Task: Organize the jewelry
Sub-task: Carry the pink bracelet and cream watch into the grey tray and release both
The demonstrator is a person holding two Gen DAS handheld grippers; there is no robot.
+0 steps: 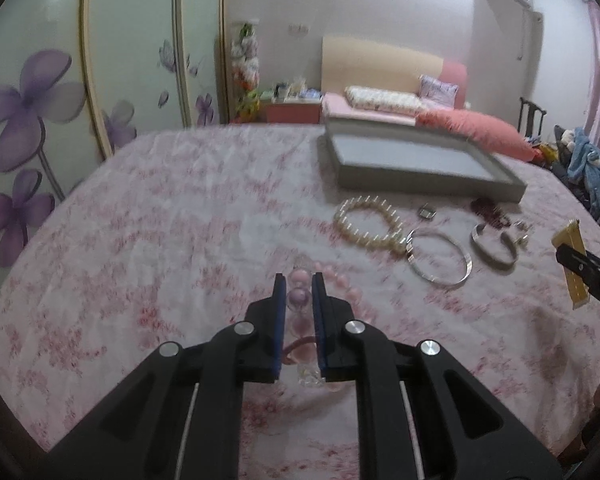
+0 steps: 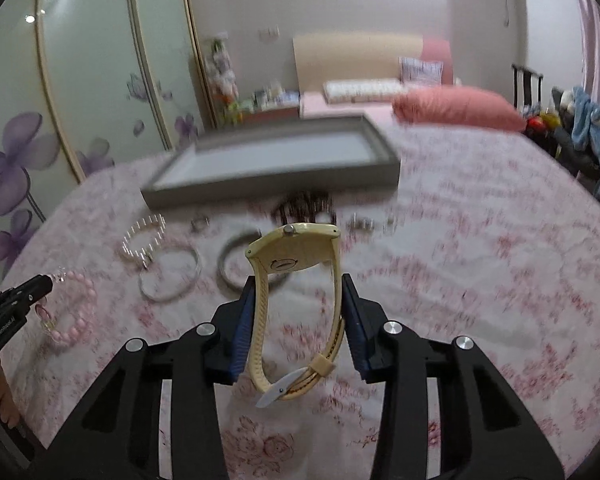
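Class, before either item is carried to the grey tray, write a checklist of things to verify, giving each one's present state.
1. Left gripper jaws shut on the pink bead bracelet: ok.
2. Right gripper jaws grip the yellow watch firmly: cannot tell; the strap sits between them, contact unclear.
3. Grey tray has free room: ok, its floor looks bare.
4. Pearl bracelet, silver bangle and cuff lie clear of the held items: ok.
5. Picture sharp enough to judge the small pieces near the tray: not ok, blurred.
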